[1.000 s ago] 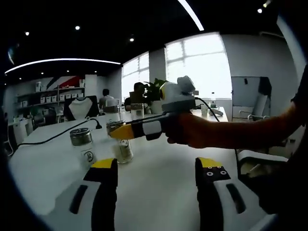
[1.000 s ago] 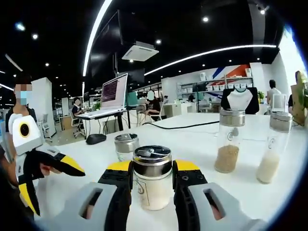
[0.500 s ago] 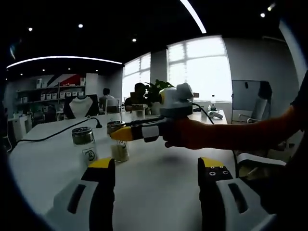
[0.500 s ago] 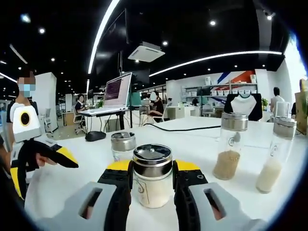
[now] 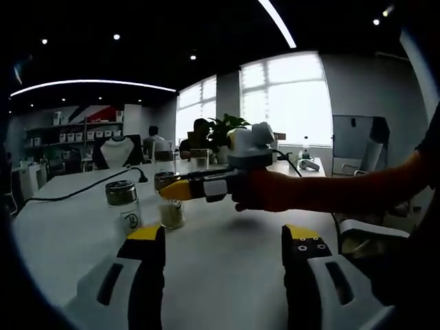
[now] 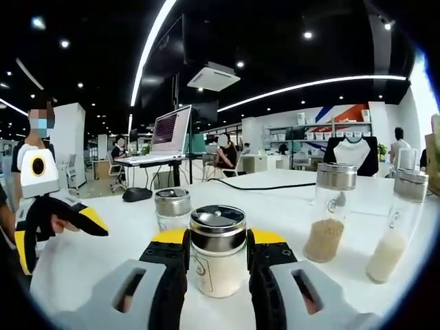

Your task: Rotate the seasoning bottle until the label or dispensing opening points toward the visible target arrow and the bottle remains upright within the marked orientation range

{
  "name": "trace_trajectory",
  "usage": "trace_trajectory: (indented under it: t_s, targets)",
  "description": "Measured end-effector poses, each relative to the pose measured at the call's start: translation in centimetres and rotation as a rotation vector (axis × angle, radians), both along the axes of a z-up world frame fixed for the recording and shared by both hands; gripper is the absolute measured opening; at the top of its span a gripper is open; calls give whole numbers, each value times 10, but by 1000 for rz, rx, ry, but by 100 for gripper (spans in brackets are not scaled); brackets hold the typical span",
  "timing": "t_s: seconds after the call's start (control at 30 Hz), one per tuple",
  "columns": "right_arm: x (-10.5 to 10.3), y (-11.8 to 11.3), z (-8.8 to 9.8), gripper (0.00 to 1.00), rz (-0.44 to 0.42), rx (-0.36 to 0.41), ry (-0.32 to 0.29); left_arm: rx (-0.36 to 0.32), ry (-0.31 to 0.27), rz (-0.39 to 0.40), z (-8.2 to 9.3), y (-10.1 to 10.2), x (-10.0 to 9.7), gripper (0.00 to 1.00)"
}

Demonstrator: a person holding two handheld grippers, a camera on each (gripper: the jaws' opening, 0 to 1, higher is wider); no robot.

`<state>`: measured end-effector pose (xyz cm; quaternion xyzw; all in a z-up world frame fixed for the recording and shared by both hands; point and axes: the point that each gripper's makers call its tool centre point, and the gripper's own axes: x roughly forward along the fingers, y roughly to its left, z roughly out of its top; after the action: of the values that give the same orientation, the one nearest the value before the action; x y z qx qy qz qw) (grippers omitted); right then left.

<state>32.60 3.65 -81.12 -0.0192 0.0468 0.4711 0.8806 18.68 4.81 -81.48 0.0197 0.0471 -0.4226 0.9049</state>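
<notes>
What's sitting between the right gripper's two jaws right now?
In the right gripper view, a steel-lidded seasoning bottle of white powder stands upright between the right gripper jaws.

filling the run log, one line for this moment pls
right claw: shut on bottle | bottle: upright on table | left claw: open, holds nothing

No legible txt anywhere.

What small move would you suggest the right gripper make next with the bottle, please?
Probably a slow twist about the vertical: the right gripper already has its fingers closed on the upright seasoning bottle. No target arrow is in view.
</notes>
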Motion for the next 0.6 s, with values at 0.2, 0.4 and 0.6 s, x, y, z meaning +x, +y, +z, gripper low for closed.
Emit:
trace_trajectory:
  t_s: [0.2,0.4,0.6]
  targets:
    - [-2,-1,-3,31,0,24,44,0,7,-3,-1,1,-1,72]
    - [-6,-2,-6,31,-2,13,49,0,4,-3,-1,1,-1,72]
    - [-6,-2,-7,31,-18,7,65,3,4,3,-2,4,0,72]
